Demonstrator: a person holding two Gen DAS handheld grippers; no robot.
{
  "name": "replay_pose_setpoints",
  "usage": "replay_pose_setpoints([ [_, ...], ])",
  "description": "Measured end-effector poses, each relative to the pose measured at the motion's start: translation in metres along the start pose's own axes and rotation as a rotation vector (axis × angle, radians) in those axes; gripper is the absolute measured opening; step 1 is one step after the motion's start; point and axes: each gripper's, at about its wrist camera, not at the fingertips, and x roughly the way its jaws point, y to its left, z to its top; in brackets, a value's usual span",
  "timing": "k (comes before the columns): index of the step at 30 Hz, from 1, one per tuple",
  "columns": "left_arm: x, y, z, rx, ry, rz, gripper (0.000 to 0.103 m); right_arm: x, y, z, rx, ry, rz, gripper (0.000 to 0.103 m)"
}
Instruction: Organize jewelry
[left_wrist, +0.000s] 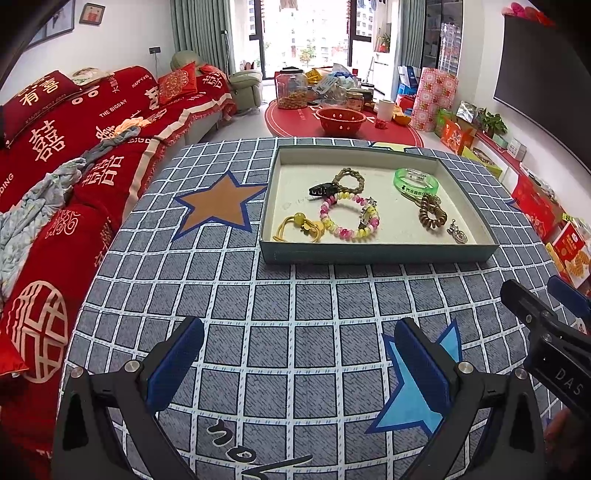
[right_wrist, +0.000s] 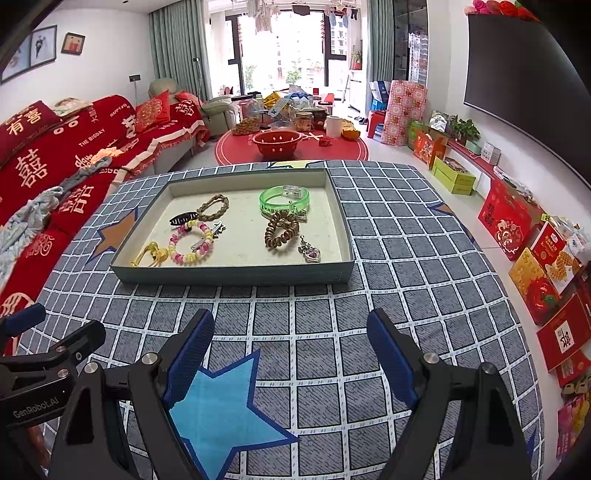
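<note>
Both grippers hover with jaws wide and empty above the desk, short of the jewelry tray.

The left gripper (left_wrist: 295, 365) and the right gripper (right_wrist: 291, 358) hang side by side over the checked cloth (right_wrist: 406, 258) on the desk, nothing between their blue pads. The shallow tray (right_wrist: 229, 275) sits ahead of them on the cloth. Inside lie a green bangle (right_wrist: 283, 199), a bronze coil hair tie (right_wrist: 281, 229), a heart pendant (right_wrist: 310, 253), a pink and yellow bead bracelet (right_wrist: 190, 243), a yellow hair tie (right_wrist: 151, 254), a black hair claw (right_wrist: 183, 218) and a braided brown band (right_wrist: 213, 206), the claw touching the band and the bracelet.
</note>
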Motion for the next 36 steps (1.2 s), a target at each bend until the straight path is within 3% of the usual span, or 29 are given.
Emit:
replay_pose_setpoints([
  [36, 0.0026, -0.0024, -0.0046, 0.006, 0.012, -0.001, 0.103, 0.0002, -0.0011, 0.0011, 0.000, 0.002, 0.001, 0.087],
])
